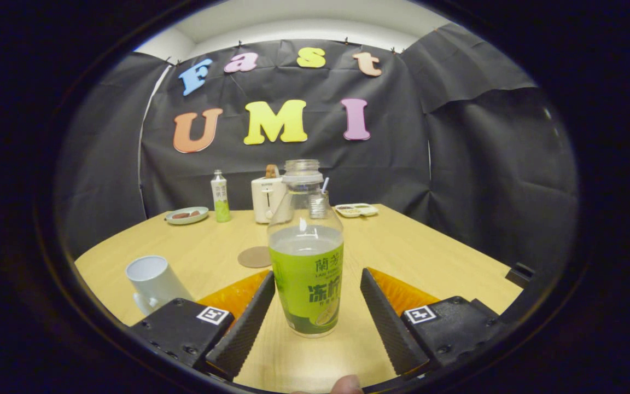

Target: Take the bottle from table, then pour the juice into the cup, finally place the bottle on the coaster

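the wide pale wooden table (pixel 402 251) carries everything, and the clear plastic bottle with a green label and no cap (pixel 307 257) serves as the landmark. it stands upright on the table, its long axis vertical, liquid up to about the shoulder.

the gripper (pixel 315 306) is spread wide, holding nothing. the bottle sits between the two fingers, and neither finger touches it: a gap shows on each side, and it looks narrower by the left finger. the bottle lies straight ahead of the claw, already inside its span, so the coming move probably turns on closing squarely on the labelled body without tipping it. a fingertip of the person holding the gripper shows just behind the bottle, nearest the camera.

beyond the bottle stands a white boxy toaster (pixel 267 198) with bread in its slot. to the bottle's left, close to the left finger, is a white ceramic mug (pixel 152 280), open mouth up. behind the bottle to the left stands a second, smaller capped bottle with a green label (pixel 220 197), with a pale round plate of dark food (pixel 186 215) further left. behind to the right lies a small white tray (pixel 356 209). just behind and left of the bottle lies the flat round brown coaster (pixel 255 256).

the label carries chinese characters and smaller latin print, too small to read safely.
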Tool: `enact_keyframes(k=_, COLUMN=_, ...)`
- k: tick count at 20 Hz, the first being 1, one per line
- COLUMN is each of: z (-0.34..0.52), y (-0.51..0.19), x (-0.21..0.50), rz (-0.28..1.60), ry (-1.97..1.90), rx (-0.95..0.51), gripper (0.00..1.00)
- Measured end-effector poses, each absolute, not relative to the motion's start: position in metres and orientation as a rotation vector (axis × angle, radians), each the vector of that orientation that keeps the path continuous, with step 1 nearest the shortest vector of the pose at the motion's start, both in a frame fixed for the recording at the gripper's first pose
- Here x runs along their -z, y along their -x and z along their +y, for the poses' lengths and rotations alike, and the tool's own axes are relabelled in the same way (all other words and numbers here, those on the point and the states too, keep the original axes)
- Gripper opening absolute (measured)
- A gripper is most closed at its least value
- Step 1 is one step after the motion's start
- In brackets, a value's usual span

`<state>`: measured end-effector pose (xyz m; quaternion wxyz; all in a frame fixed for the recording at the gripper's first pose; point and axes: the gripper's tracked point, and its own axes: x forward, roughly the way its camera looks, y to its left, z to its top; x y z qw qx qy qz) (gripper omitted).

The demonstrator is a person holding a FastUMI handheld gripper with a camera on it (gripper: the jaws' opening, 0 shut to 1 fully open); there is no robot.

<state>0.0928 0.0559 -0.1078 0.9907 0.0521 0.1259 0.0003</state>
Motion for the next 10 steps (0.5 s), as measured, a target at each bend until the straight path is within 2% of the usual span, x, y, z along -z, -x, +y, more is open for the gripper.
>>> enact_keyframes(k=8, z=0.074, y=-0.117, x=0.109, rz=0.261, ry=-0.157, rx=-0.025, gripper=1.0)
enact_keyframes(k=10, z=0.076, y=-0.121, x=0.11, rz=0.266, ry=-0.163, rx=-0.031, gripper=0.88)
